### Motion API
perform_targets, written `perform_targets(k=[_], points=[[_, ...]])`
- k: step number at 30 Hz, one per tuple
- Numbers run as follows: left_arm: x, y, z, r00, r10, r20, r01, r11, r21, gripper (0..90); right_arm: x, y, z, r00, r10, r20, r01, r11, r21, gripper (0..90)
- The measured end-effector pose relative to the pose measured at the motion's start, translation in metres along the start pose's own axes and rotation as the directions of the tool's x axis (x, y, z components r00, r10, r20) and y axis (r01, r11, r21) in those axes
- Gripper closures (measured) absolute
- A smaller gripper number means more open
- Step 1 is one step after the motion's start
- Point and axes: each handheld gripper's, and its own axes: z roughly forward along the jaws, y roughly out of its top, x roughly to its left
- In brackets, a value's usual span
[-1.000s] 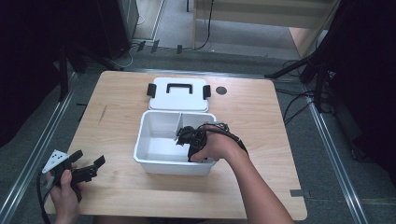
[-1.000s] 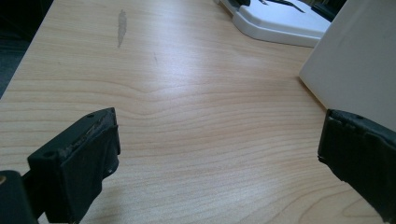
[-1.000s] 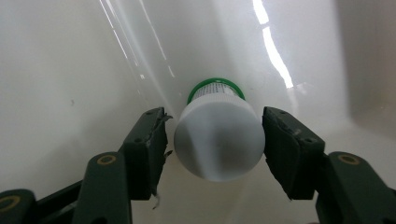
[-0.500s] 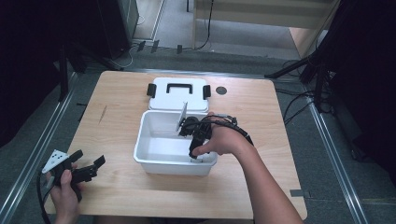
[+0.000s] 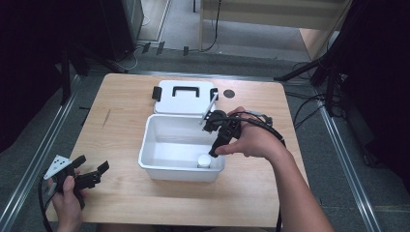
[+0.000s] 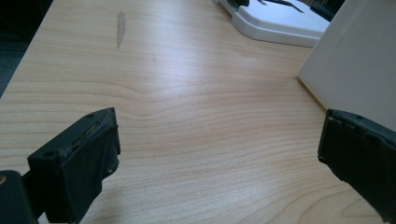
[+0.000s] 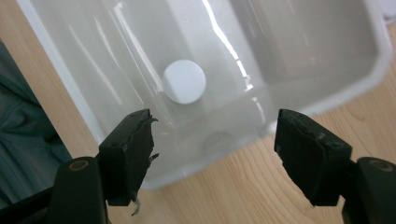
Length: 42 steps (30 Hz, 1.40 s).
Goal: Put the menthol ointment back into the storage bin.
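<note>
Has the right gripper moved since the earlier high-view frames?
Yes. The right gripper has lifted out of the white bin, now above its right wall, jaws just opening and empty; a small white round-topped container sits inside.

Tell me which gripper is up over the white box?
The right gripper is above the white box, over the small white bottle. The left gripper sits by the table's near-left corner.

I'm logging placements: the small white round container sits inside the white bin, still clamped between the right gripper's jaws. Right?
Not clamped. In the right gripper view the right gripper is open and empty; the small white round container stands free inside the white bin.
</note>
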Motion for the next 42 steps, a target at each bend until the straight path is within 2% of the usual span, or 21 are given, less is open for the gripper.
perform_targets(k=[7, 14, 23, 28, 29, 31, 33, 34, 35, 36, 38, 39, 40, 42], points=[[0.000, 0.000, 0.000, 1.0000, 0.007, 0.000, -0.007, 1.0000, 0.002, 0.0, -0.009, -0.027, -0.019, 0.9985, 0.043, 0.034, -0.042, 0.999, -0.013, 27.3], [0.000, 0.000, 0.000, 1.0000, 0.008, -0.002, -0.008, 1.0000, -0.001, 0.0, -0.016, -0.049, -0.024, 0.9961, 0.077, 0.044, -0.076, 0.997, -0.017, 27.1], [0.000, 0.000, 0.000, 0.9999, 0.016, -0.003, -0.016, 0.9999, 0.005, 0.0, -0.030, -0.087, -0.006, 0.9874, 0.155, 0.030, -0.155, 0.988, -0.018, 26.7], [0.000, 0.000, 0.000, 0.9998, 0.017, -0.003, -0.017, 0.9998, 0.004, 0.0, -0.036, -0.108, 0.009, 0.9755, 0.218, 0.029, -0.217, 0.976, -0.033, 23.4], [0.000, 0.000, 0.000, 0.9998, 0.017, -0.003, -0.017, 0.9998, 0.004, 0.0, -0.036, -0.108, 0.009, 0.9755, 0.218, 0.029, -0.217, 0.976, -0.033, 23.4], [0.000, 0.000, 0.000, 0.9998, 0.017, -0.003, -0.017, 0.9998, 0.004, 0.0, -0.040, -0.121, 0.019, 0.9670, 0.253, 0.028, -0.252, 0.966, -0.050, 22.8], [-0.001, 0.000, 0.000, 0.9998, 0.017, -0.003, -0.017, 0.9998, 0.005, 0.0, -0.041, -0.126, 0.022, 0.9640, 0.265, 0.026, -0.263, 0.963, -0.060, 22.2], [0.000, 0.000, 0.000, 0.9998, 0.019, -0.003, -0.019, 0.9998, 0.006, 0.0, -0.043, -0.135, 0.028, 0.9567, 0.289, 0.037, -0.285, 0.955, -0.076, 21.3], [-0.001, 0.000, 0.000, 0.9998, 0.018, -0.004, -0.018, 0.9998, 0.004, 0.0, -0.043, -0.135, 0.028, 0.9567, 0.289, 0.037, -0.285, 0.955, -0.076, 21.3], [-0.001, 0.000, 0.000, 0.9998, 0.017, -0.004, -0.017, 0.9998, 0.004, 0.0, -0.045, -0.144, 0.034, 0.9461, 0.320, 0.051, -0.314, 0.944, -0.100, 20.2], [-0.001, 0.000, 0.000, 0.9998, 0.019, -0.003, -0.019, 0.9998, 0.006, 0.0, -0.048, -0.153, 0.038, 0.9343, 0.352, 0.055, -0.343, 0.930, -0.134, 17.5], [-0.001, 0.000, 0.000, 0.9998, 0.019, -0.003, -0.019, 0.9998, 0.006, 0.0, -0.048, -0.153, 0.038, 0.9343, 0.352, 0.055, -0.343, 0.930, -0.134, 17.5], [0.000, 0.000, -0.001, 0.9998, 0.020, -0.003, -0.020, 0.9998, 0.007, 0.0, -0.048, -0.162, 0.043, 0.9216, 0.382, 0.068, -0.367, 0.915, -0.170, 16.1], [0.000, 0.000, -0.001, 0.9998, 0.019, -0.003, -0.019, 0.9998, 0.007, 0.0, -0.046, -0.171, 0.049, 0.9137, 0.396, 0.090, -0.374, 0.907, -0.196, 15.2]])
